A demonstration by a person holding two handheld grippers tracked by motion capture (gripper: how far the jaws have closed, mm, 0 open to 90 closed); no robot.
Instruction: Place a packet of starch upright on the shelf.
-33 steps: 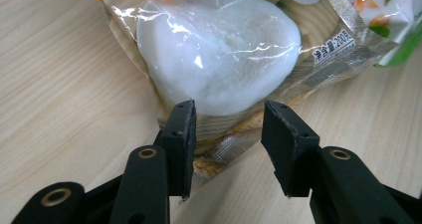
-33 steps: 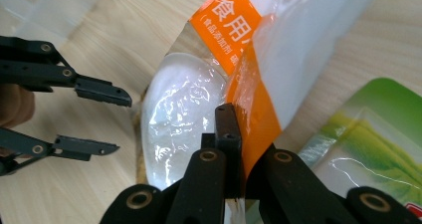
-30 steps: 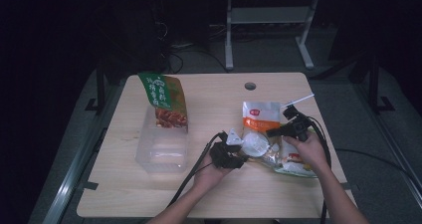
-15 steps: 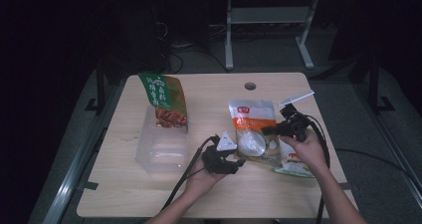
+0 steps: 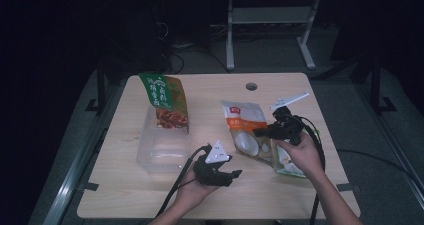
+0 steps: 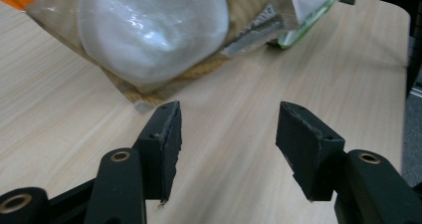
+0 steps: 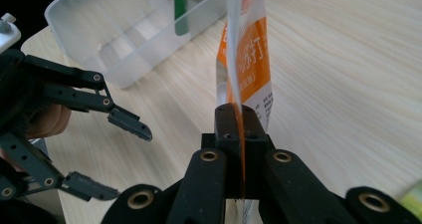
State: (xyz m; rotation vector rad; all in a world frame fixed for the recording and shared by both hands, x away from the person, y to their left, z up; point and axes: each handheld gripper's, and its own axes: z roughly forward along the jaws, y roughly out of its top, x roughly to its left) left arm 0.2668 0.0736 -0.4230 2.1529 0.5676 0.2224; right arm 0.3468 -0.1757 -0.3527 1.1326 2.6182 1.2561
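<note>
The right gripper [image 7: 237, 134] pinches the orange-and-white plastic snack pouch [image 5: 247, 130], not yet in the clear plastic tub [image 5: 162, 147] beside it, while the left gripper [image 6: 226, 134], its jaws just opening, holds nothing.

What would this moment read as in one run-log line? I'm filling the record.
right tool: shut on orange pouch edge | left tool: jaws just opening, nothing between them | clear bin: holds green bag

Orange pouch [image 5: 248, 130] in right gripper [image 5: 264, 132]
</note>
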